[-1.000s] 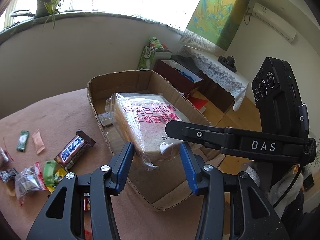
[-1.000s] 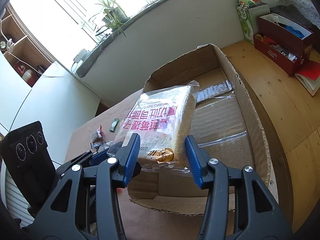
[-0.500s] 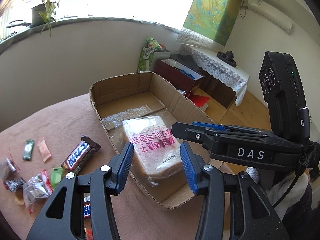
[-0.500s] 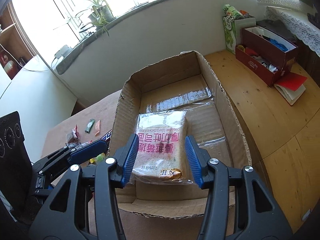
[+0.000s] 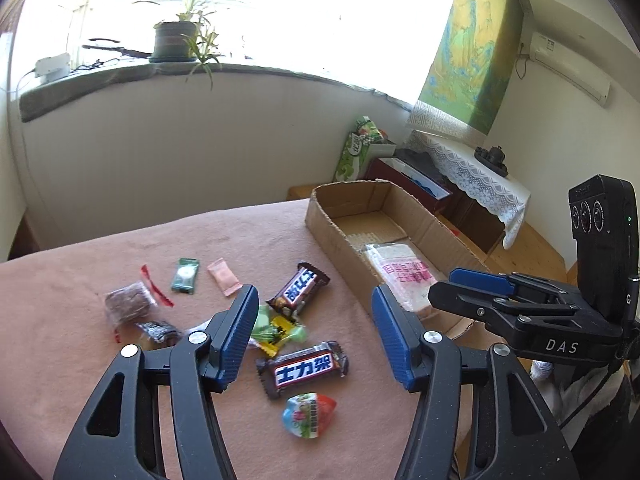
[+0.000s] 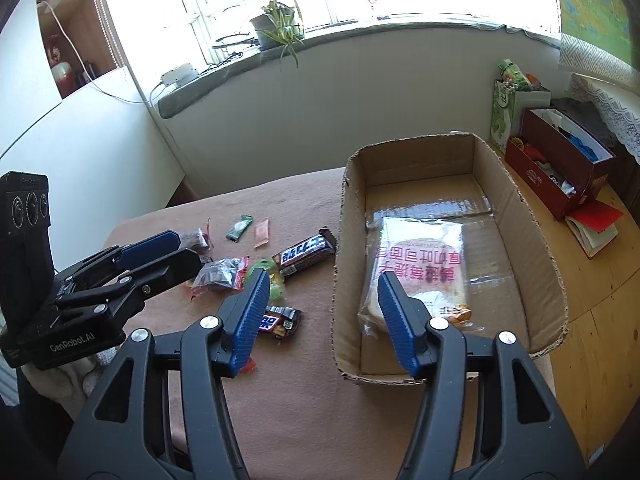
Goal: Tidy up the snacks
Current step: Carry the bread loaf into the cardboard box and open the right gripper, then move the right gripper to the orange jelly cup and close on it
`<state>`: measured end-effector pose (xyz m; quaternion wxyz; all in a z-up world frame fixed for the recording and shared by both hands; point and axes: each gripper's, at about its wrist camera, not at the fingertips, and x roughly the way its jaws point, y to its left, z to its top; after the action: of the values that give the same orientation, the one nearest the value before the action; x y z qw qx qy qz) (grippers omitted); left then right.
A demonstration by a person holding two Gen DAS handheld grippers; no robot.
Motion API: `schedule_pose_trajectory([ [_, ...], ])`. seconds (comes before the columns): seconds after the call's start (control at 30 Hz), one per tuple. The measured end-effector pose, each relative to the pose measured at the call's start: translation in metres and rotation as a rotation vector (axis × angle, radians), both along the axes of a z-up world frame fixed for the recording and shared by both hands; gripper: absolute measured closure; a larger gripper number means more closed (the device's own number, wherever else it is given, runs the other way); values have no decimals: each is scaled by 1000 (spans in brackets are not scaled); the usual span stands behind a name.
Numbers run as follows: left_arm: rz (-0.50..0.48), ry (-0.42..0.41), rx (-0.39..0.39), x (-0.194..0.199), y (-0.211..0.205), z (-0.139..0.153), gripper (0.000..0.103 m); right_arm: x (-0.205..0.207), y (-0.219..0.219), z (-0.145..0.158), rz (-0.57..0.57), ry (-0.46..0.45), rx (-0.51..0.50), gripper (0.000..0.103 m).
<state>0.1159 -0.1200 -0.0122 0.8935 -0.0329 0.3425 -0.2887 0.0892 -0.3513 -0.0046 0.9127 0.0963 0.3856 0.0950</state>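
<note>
The bagged sliced bread (image 6: 420, 264) lies flat inside the open cardboard box (image 6: 520, 216), with nothing touching it. My right gripper (image 6: 323, 276) hovers over the box's near left wall; its jaws are opening and nothing is between them. My left gripper (image 5: 313, 292) hangs above the loose snacks on the pink cloth, jaws also opening and empty. Below it lie two Snickers bars (image 5: 306, 368) (image 5: 298, 290), green candies (image 5: 276, 330) and an egg-shaped sweet (image 5: 308, 414). In the left wrist view the bread (image 5: 404, 272) shows past the box wall (image 5: 332, 232).
Small packets lie further left on the cloth: a green one (image 5: 185, 276), a pink sachet (image 5: 223, 277) and a brown cake (image 5: 128, 304). Right of the box are wooden boards, a red box (image 6: 560, 168), a green bag (image 6: 506, 108) and a book (image 6: 596, 228).
Both grippers let go of the bread bag, which came down into the box. Both pulled back with wider jaws; the left one swung left over the loose snacks.
</note>
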Motion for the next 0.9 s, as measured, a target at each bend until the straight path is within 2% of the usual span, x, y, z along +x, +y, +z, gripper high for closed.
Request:
schedule_pose_trajectory([
  [0.2, 124, 39, -1, -5, 49, -14, 45, -11, 45, -15, 106, 14, -32, 44],
  [0.4, 198, 86, 54, -6, 82, -41, 45, -22, 75, -42, 167, 70, -60, 44],
  [0.53, 218, 119, 63, -2, 90, -55, 48, -22, 88, -61, 173, 96, -100, 44],
  [0.7, 235, 138, 53, 10, 93, -63, 55, -17, 97, -77, 182, 132, -100, 44],
  [0.9, 223, 143, 116, 30, 87, -75, 58, -12, 105, -85, 204, 148, -111, 44],
])
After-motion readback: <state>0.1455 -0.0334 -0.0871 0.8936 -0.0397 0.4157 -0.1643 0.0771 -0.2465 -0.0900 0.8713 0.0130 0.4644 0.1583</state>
